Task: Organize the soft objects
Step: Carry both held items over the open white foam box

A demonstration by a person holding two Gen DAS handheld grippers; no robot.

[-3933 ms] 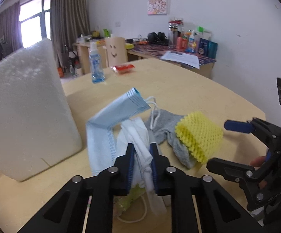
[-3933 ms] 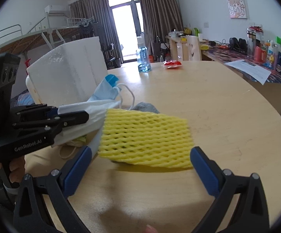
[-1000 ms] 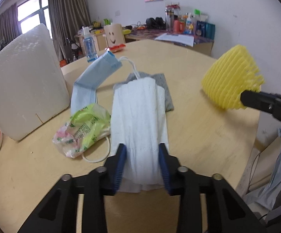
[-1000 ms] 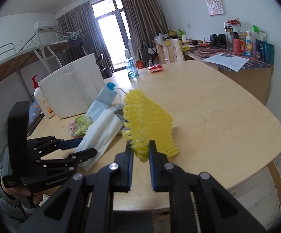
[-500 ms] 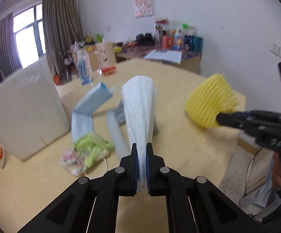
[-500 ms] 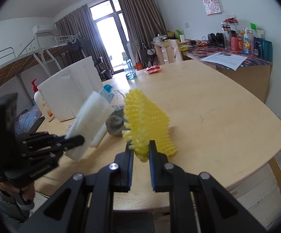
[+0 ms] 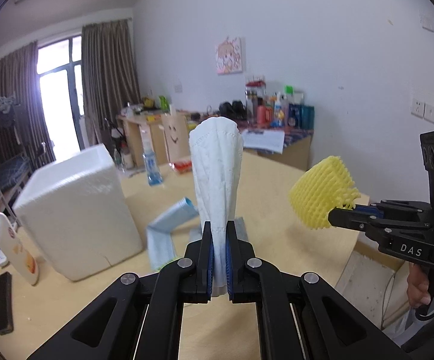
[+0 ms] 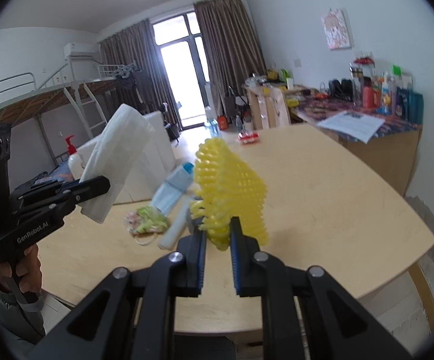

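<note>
My left gripper (image 7: 218, 234) is shut on a folded white cloth (image 7: 217, 174) that stands up from the jaws, well above the wooden table (image 7: 271, 210). From the right wrist view the same cloth (image 8: 115, 162) hangs from the left gripper (image 8: 97, 187). A yellow foam net (image 8: 229, 192) is pinched in my right gripper (image 8: 218, 228), which is shut on its lower edge; it shows at the right of the left wrist view as the yellow net (image 7: 322, 192). On the table lie a blue face mask (image 7: 169, 225), a grey cloth (image 7: 241, 228) and a green-pink packet (image 8: 146, 222).
A white foam box (image 7: 76, 213) stands on the table's left. A lotion pump bottle (image 7: 10, 240), a blue spray bottle (image 7: 154, 168) and a red packet (image 8: 248, 138) are also on the table. A cluttered desk (image 8: 367, 114) lines the far wall. A hand (image 8: 19, 270) grips the left handle.
The left gripper closed on the white cloth and lifted it off the table. The right gripper rose a little, still holding the yellow net.
</note>
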